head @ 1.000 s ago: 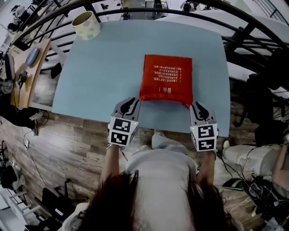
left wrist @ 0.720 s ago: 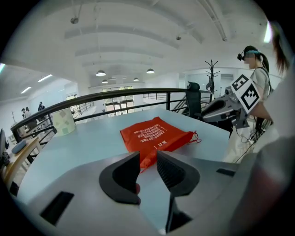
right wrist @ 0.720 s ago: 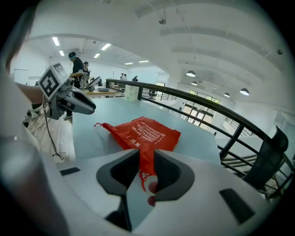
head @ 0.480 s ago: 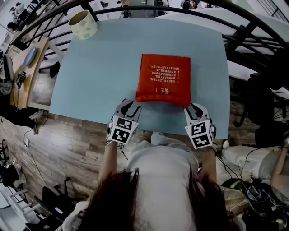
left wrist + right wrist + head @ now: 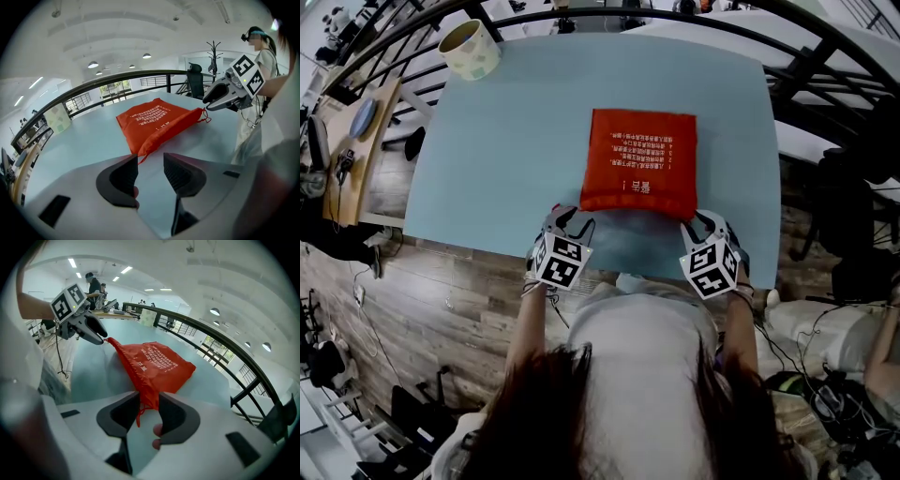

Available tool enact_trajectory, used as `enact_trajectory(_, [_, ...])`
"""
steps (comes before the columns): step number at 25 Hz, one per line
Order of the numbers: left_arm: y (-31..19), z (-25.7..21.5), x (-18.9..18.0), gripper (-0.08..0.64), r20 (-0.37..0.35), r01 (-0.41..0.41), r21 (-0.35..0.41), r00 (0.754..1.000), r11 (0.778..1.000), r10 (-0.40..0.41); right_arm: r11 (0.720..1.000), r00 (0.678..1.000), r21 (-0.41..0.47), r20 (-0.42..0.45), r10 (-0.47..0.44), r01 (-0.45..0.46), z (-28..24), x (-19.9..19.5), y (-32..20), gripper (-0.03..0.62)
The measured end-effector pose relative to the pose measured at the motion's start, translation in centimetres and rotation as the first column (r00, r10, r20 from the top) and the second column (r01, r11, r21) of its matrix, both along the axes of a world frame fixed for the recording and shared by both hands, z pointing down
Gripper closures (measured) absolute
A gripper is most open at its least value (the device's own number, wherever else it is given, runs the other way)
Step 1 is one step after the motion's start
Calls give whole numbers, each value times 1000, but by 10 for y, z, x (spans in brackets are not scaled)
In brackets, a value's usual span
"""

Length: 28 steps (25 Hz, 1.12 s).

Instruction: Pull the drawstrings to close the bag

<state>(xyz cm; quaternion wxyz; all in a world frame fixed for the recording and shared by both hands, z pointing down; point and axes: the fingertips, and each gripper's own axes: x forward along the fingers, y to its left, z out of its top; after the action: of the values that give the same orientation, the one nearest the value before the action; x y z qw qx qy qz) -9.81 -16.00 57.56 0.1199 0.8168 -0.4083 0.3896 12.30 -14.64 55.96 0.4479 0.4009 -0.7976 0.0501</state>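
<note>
Jaws on both grippers stand apart, having just been opening. At the left gripper (image 5: 563,219) nothing sits between them; the red drawstring bag (image 5: 639,159) has a near corner just ahead. At the right gripper (image 5: 705,225) the other corner's drawstring (image 5: 138,416) hangs loose between them. The bag lies flat on the light-blue tabletop (image 5: 506,141).

Bright, even light comes from round ceiling lamps (image 5: 93,64) and strip lights (image 5: 71,262), leaving only soft, faint shadows on the desk (image 5: 516,141). Every view bulges like a fisheye: the railing (image 5: 609,17) bows, and black corners ring both gripper views. The nearest fingers (image 5: 119,180) look slightly soft; the floor (image 5: 441,309) reads darker.
</note>
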Motion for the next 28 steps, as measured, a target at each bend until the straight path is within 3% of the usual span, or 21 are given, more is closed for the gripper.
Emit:
enact_trajectory(14, [-17,34,-10,397,93,19,-12,995,1000,-18,998,999,-53,-31,-29,28,30,0,-5,469])
enact_trajectory(18, [-25,36,-9,402,71,39,0,997,999,-38,999,999,-45,-42,-24,22,33,0,-11,483])
enact_trajectory(24, [-36,31,-15,516,54,84,32,995,996,-85,1000,999,-16,-49,-3,3,28,2,-18,529])
enact_trajectory(28, [-39,25,-17,535,-6,121,27,993,992,-121,1000,1000,-11,-21,18,-19,23,6,-18,535])
